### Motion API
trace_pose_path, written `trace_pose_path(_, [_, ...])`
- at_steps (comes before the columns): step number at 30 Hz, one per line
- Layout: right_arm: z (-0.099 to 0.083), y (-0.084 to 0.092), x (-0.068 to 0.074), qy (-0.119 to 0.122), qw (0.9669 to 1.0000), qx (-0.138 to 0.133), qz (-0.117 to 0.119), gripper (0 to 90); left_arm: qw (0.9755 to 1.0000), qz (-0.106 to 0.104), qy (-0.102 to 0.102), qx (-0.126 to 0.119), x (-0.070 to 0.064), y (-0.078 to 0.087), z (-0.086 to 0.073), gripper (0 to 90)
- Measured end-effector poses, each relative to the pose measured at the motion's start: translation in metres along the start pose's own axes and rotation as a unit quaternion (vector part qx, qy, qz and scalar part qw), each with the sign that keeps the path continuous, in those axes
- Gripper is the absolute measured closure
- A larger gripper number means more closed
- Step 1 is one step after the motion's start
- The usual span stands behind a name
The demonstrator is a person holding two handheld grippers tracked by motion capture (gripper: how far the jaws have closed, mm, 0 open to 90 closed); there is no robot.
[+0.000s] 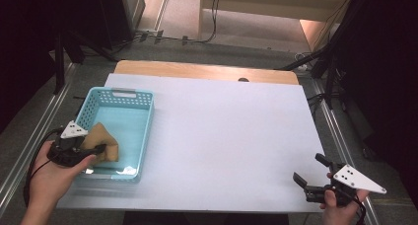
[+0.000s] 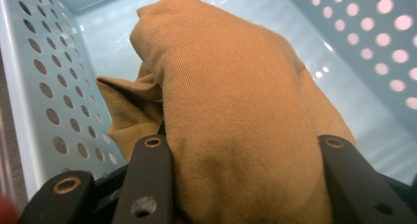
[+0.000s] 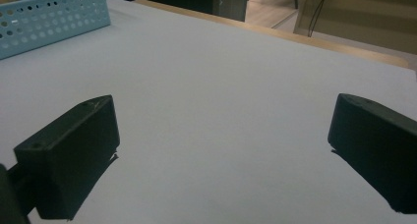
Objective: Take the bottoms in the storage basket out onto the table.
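Observation:
A crumpled tan cloth (image 1: 105, 138) lies in the near left part of a light blue perforated basket (image 1: 118, 93) at the table's left side. My left gripper (image 1: 96, 150) reaches over the basket's near left corner and is shut on the cloth. In the left gripper view the cloth (image 2: 236, 101) bulges between the two black jaws of the left gripper (image 2: 243, 148), with the basket's holed wall (image 2: 39, 86) on the left. My right gripper (image 1: 307, 168) rests at the table's near right corner, open, nothing between its jaws. In the right gripper view the right gripper (image 3: 223, 130) spans bare white surface.
The white table top (image 1: 222, 126) stretches between the basket and the right gripper, with a wooden strip (image 1: 197, 69) along its far edge. The basket's side (image 3: 49, 17) stands far off at the upper left in the right gripper view. Cables and dark stands surround the table.

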State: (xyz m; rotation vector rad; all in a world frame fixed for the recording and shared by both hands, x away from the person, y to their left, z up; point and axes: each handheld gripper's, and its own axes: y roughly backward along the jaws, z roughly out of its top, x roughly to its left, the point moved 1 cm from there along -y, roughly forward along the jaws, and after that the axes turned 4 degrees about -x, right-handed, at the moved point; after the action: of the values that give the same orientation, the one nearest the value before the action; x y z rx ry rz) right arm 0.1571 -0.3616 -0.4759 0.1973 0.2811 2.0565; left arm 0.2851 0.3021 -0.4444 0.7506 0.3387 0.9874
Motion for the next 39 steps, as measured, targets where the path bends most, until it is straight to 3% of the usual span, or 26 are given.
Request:
trace_pose_path(8, [0.000, 0.001, 0.000, 0.000, 1.0000, 0.001, -0.003, 0.0, 0.9988, 0.015, 0.020, -0.041, 0.003, 0.007, -0.005, 59.0])
trace_pose_path(15, [0.000, 0.000, -0.001, 0.001, 1.0000, 0.002, -0.005, 0.0, 0.9961, -0.006, 0.054, -0.070, 0.012, 0.015, -0.013, 58.9])
trace_pose_path(24, [0.000, 0.000, -0.001, 0.000, 1.0000, 0.002, -0.006, 0.0, 0.9953, -0.006, 0.043, -0.087, 0.007, 0.016, -0.014, 58.9])
trace_pose_path(31, [0.000, 0.001, -0.001, 0.001, 1.0000, 0.002, -0.004, 0.0, 0.9917, 0.011, 0.042, -0.121, 0.002, 0.019, -0.010, 58.9])
trace_pose_path(39, [0.000, 0.001, -0.002, -0.001, 1.0000, 0.002, -0.004, 0.0, 0.9874, 0.010, 0.053, -0.149, -0.005, 0.024, -0.002, 58.8])
